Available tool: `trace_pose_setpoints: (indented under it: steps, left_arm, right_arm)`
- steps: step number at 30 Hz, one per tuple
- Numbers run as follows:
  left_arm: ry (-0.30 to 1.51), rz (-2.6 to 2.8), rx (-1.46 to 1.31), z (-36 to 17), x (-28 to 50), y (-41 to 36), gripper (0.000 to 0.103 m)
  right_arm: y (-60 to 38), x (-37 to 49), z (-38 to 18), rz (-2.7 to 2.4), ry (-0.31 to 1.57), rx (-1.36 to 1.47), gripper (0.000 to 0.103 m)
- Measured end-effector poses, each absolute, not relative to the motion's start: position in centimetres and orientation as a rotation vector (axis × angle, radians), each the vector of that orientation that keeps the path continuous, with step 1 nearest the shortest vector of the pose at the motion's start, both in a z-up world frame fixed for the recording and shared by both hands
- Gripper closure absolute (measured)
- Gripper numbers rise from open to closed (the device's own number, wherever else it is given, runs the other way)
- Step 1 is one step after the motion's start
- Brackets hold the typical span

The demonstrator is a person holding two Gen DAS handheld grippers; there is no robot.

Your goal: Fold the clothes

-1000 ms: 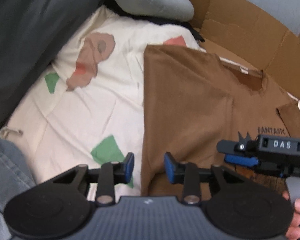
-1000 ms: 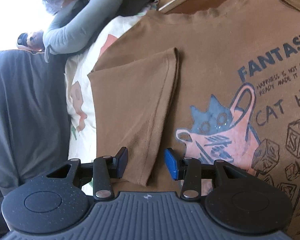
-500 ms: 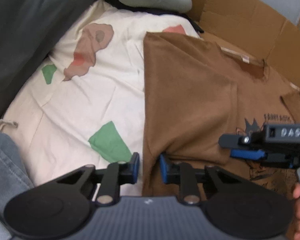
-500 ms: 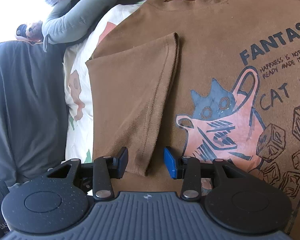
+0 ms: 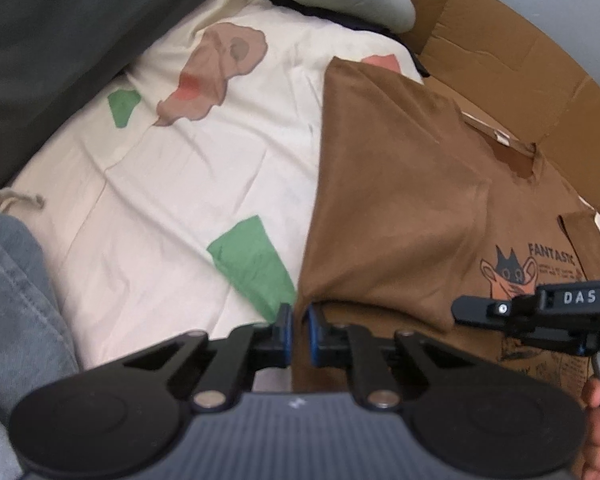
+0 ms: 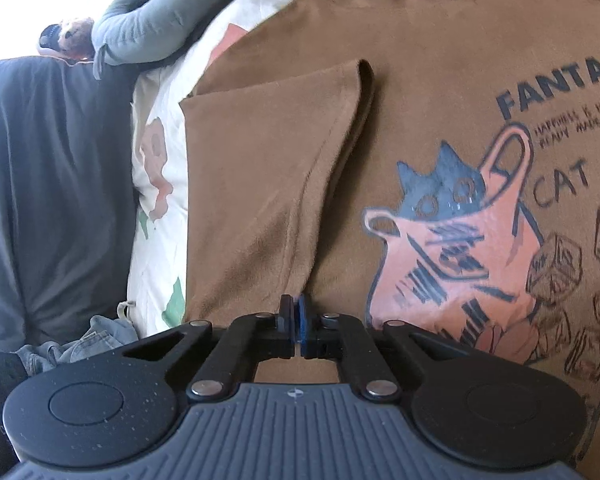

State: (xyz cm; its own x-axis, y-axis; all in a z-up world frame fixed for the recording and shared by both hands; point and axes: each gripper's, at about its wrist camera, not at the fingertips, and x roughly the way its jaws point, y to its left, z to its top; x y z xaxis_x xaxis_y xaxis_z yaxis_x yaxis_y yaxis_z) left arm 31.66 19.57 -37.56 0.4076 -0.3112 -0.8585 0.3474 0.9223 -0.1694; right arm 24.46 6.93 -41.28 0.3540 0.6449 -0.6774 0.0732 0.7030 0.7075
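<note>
A brown T-shirt (image 5: 400, 208) with a cat print lies flat on a cream patterned sheet (image 5: 180, 200). Its left sleeve (image 6: 268, 168) is folded in over the chest. My left gripper (image 5: 297, 316) is closing its jaws on the shirt's left side edge. The brown cloth sits pinched between the pads and rises in a small peak. My right gripper (image 6: 296, 312) is shut on the lower tip of the folded sleeve, beside the cat print (image 6: 452, 240). In the left wrist view the right gripper (image 5: 460, 312) reaches in from the right over the shirt.
Flattened cardboard (image 5: 500, 40) lies behind the shirt's collar. A dark grey cover (image 5: 60, 40) borders the sheet on the left. Blue jeans (image 5: 8, 300) lie at the near left. A light grey garment (image 5: 360, 0) and a plush toy (image 6: 70, 34) rest at the back.
Both grippers went from open to closed on the shirt, the left on the side edge, the right on the sleeve tip. The left gripper also moved in closer to the edge.
</note>
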Motion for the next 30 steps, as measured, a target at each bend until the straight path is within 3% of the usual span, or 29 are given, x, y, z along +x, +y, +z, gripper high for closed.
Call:
trace_pose_setpoints:
  steps: [3,6,9,10,21,30]
  left_arm:
    - [1.071,-0.419,0.035,-37.5,31.5,19.7,0.096]
    - [1.069,-0.418,0.027,-37.6,31.5,20.0,0.096]
    - [1.069,-0.416,0.025,-37.6,31.3,20.1,0.097]
    - [1.067,-0.417,0.028,-37.5,31.3,20.1,0.097]
    - [1.061,-0.399,0.059,-37.3,30.6,19.9,0.097]
    - [1.124,-0.340,0.106,-36.8,30.8,20.5,0.093]
  right_arm:
    - [7.4,24.2,-41.3,0.441,1.181,0.720,0.085]
    - [8.2,24.2,-41.5,0.456,1.187,0.688,0.083]
    - [8.5,24.3,-41.4,0.461,1.188,0.685,0.092]
    - [8.4,24.3,-41.2,0.457,1.184,0.690,0.102]
    - [6.2,24.4,-38.1,0.450,1.103,0.799,0.103]
    - [6.1,24.1,-38.5,0.413,1.171,0.667,0.101]
